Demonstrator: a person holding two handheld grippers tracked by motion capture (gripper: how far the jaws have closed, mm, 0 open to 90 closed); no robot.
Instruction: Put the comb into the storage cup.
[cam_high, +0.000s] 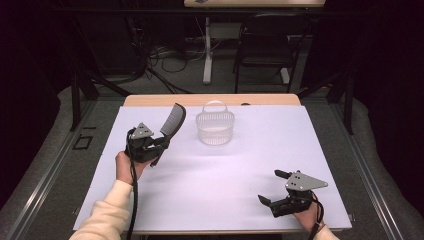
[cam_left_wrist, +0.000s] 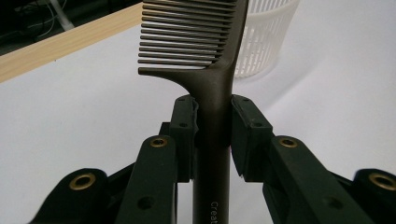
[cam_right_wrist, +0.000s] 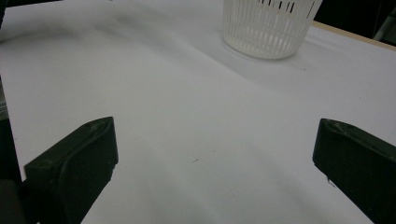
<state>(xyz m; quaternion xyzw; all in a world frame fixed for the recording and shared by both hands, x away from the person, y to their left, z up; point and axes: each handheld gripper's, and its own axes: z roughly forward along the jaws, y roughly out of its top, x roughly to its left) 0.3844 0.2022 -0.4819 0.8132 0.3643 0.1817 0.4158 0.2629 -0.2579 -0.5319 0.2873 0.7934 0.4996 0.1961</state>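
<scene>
A white sheet (cam_high: 215, 170) covers most of the wooden table (cam_high: 165, 100), whose bare edge shows along the far side. Left of centre, the left gripper (cam_high: 162, 143) grips a dark comb (cam_high: 173, 120) by its handle, the toothed end raised and tilted toward the upper right. Just right of the comb, near the top middle of the sheet, stands a white slotted basket (cam_high: 215, 128) (its thin handle arched upright). At the lower right, the right gripper (cam_high: 274, 187) rests low over the sheet with its jaws spread wide, nothing between them. A cream sleeve (cam_high: 102, 217) enters at the lower left.
</scene>
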